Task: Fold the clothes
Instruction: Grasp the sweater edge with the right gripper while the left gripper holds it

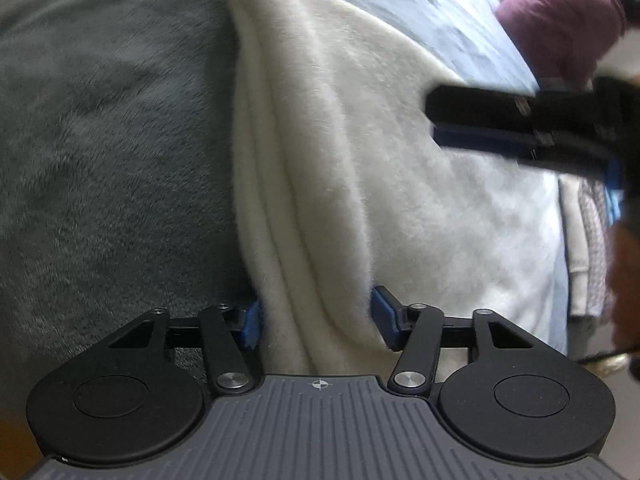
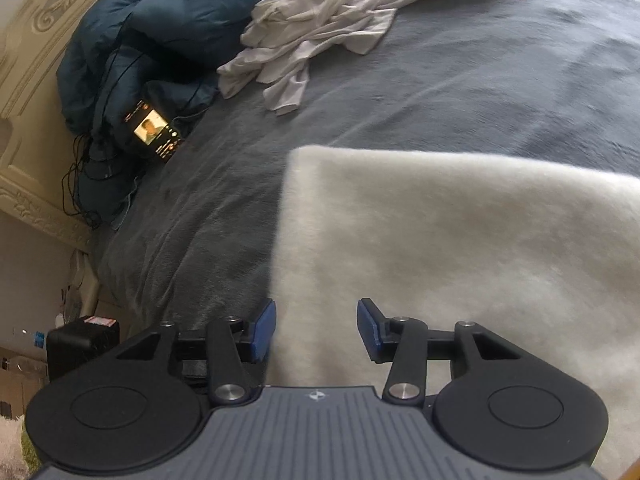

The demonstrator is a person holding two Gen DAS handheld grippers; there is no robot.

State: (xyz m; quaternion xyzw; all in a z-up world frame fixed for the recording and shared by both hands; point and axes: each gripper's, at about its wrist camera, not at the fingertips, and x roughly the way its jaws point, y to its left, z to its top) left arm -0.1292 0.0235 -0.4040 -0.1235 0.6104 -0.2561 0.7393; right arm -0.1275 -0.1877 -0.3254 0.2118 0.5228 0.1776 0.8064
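Left gripper (image 1: 316,318): jaws set fairly wide, with a thick fold of the cream fleece garment (image 1: 320,160) bunched between the blue pads (image 1: 249,326); the pile touches both pads, so it looks like a hold on the stacked edge, though how firmly it pinches I cannot tell.

Why held there: the layered edge runs from the jaws toward 12 o'clock, so gripping it at the near end probably keeps the layers aligned for the coming fold.

Right gripper (image 2: 316,330): jaws apart, nothing between them; it hovers over the near left edge of the fleece. In the left view it enters at 3 o'clock (image 1: 460,120), blurred, over the flat part of the garment.

Why open: likely poised to pinch the free edge, or to smooth the panel.

Cream fleece garment (image 2: 460,248): lying on the grey bed cover (image 2: 480,92), flat and roughly squared in the right view, its corner at 12 o'clock from the jaws.

White garments (image 2: 312,28): crumpled pile at 12 o'clock, well apart from the fleece, not yet folded.

Blue duvet (image 2: 132,32): heaped at 10 o'clock, with a lit phone (image 2: 152,130) and black cables beside it.

Purple bundle (image 1: 560,20): at 1 o'clock in the left view, too blurred to identify.

Stage, judged: the fleece seems partly folded; the pile remains.
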